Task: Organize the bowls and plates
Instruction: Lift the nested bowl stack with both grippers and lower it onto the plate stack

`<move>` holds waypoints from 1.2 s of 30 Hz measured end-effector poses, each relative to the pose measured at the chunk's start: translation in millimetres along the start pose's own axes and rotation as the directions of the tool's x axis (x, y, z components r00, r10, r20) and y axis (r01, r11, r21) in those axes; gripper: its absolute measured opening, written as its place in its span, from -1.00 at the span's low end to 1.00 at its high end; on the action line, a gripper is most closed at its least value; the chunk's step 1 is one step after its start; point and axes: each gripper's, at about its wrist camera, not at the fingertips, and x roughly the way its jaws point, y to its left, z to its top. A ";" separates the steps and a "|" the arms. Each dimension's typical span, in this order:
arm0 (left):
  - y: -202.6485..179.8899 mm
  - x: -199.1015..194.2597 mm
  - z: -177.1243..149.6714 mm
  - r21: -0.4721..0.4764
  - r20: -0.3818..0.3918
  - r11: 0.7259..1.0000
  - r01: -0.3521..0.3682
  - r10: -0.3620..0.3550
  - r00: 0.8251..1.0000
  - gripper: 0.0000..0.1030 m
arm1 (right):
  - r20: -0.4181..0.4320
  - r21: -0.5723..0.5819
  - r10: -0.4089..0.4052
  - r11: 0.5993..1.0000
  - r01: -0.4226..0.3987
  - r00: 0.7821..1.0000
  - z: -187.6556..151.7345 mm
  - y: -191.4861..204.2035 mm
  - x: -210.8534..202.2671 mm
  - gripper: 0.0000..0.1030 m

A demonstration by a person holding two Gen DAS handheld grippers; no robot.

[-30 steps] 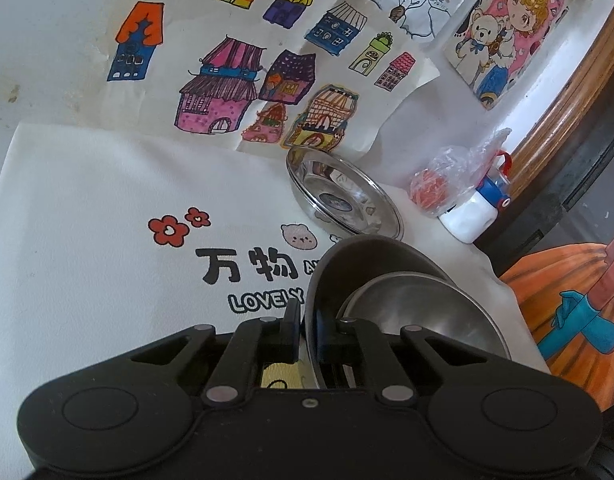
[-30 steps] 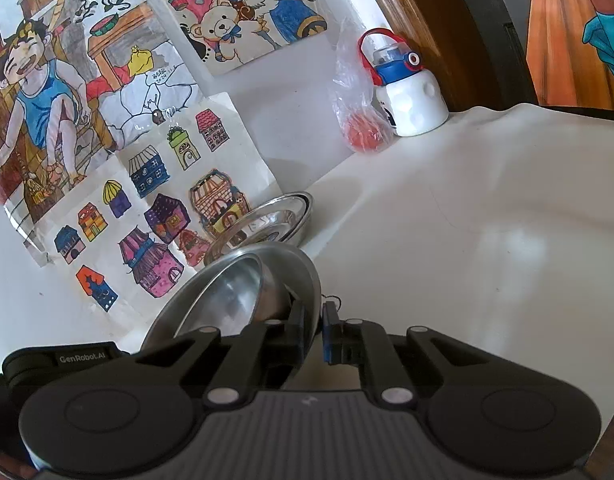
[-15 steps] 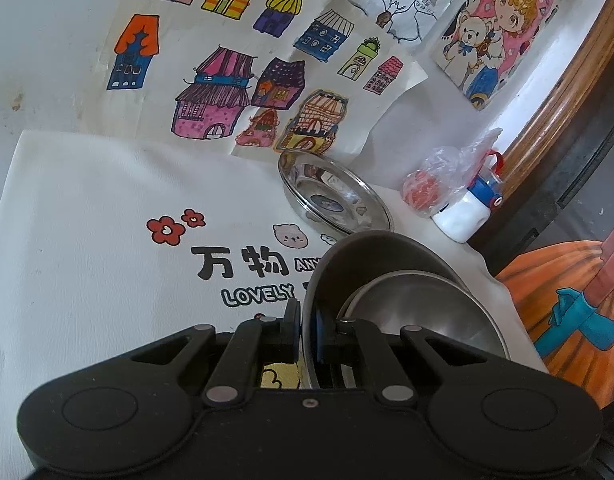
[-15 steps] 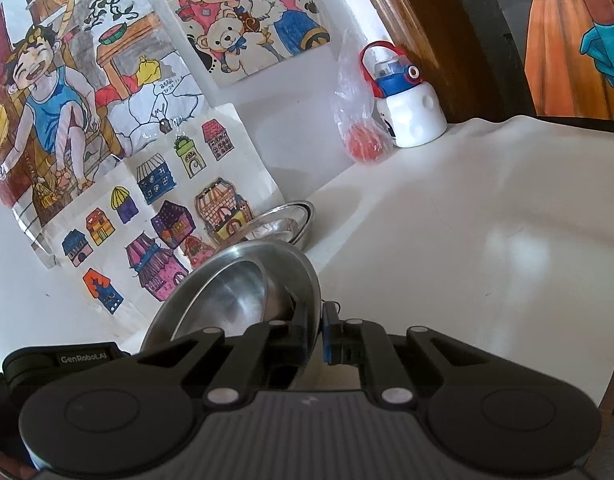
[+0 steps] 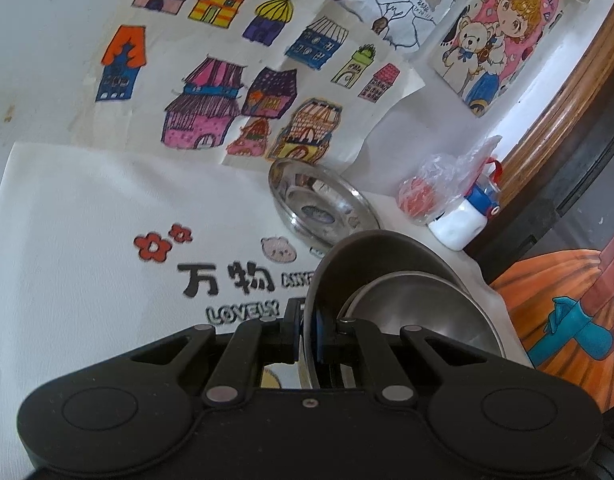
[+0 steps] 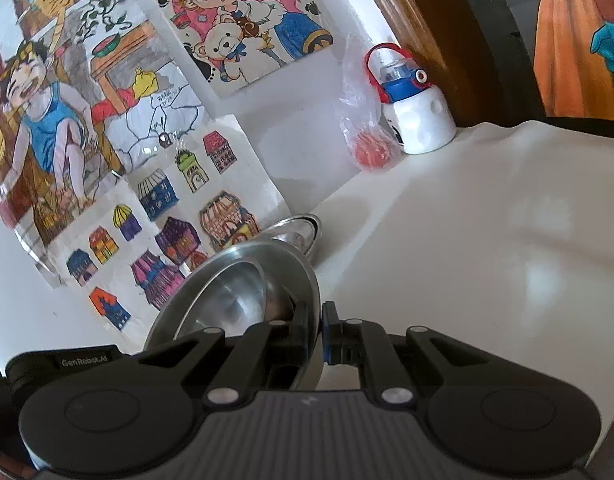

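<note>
My left gripper (image 5: pixel 308 330) is shut on the rim of a steel bowl (image 5: pixel 375 252) tilted on edge above the white cloth. A second steel bowl (image 5: pixel 423 312) sits inside or right behind it. My right gripper (image 6: pixel 317 332) is shut on the rim of a steel bowl (image 6: pixel 243 284), also tilted; whether it is one of the same bowls I cannot tell. A steel plate (image 5: pixel 319 204) lies on the cloth near the wall, beyond the bowls. It also shows in the right wrist view (image 6: pixel 299 230).
A white printed tablecloth (image 5: pixel 87 240) covers the table. Children's drawings (image 5: pixel 235 92) hang on the wall behind. A white bottle with blue cap (image 6: pixel 417 120) and a plastic bag with something red (image 6: pixel 367 148) stand at the back corner. A dark wooden door frame (image 5: pixel 559 128) is at the right.
Both grippers have lifted and drawn back a little with the bowls. The plate now sits farther from the bowls in both views. Grips are unchanged.
</note>
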 end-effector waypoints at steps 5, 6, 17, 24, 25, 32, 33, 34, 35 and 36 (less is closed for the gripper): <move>-7.1 7.2 14.0 0.009 0.008 1.000 -0.005 0.005 1.000 -0.91 | -0.003 0.001 0.008 1.000 -0.008 1.000 15.4 -1.3 11.8 -0.81; -8.3 9.3 16.8 0.009 0.009 1.000 -0.005 0.005 1.000 -0.91 | -0.002 -0.001 0.009 1.000 -0.009 1.000 17.8 -0.4 14.2 -0.81; -13.9 35.7 50.0 -0.010 0.039 1.000 -0.017 0.018 0.999 -0.91 | -0.045 0.012 0.052 0.999 -0.052 0.998 57.4 -0.3 60.7 -0.81; -16.8 60.4 70.4 -0.011 0.047 0.999 -0.037 0.037 0.998 -0.91 | -0.055 -0.014 0.057 0.998 -0.058 0.997 77.9 4.0 88.9 -0.81; -15.9 63.3 72.9 -0.018 0.047 0.999 -0.036 0.037 0.998 -0.91 | -0.059 -0.013 0.059 0.998 -0.060 0.997 80.8 4.1 93.8 -0.81; -16.1 81.9 90.7 -0.023 0.062 0.999 -0.049 0.051 0.997 -0.91 | -0.069 -0.040 0.056 0.997 -0.059 0.996 96.4 10.9 120.6 -0.82; -16.2 83.7 92.8 -0.023 0.064 0.998 -0.051 0.052 0.997 -0.91 | -0.071 -0.042 0.056 0.997 -0.059 0.996 99.1 12.1 124.1 -0.82; -15.9 85.9 95.3 -0.023 0.065 0.998 -0.053 0.054 0.996 -0.91 | -0.072 -0.045 0.057 0.997 -0.060 0.996 101.9 13.7 127.9 -0.82; -15.7 88.7 98.2 -0.024 0.065 0.998 -0.055 0.057 0.996 -0.91 | -0.071 -0.050 0.057 0.997 -0.061 0.996 104.1 15.7 131.5 -0.82; -15.2 91.2 100.6 -0.026 0.066 0.998 -0.058 0.060 0.996 -0.91 | -0.071 -0.057 0.056 0.997 -0.060 0.996 106.5 18.3 135.3 -0.82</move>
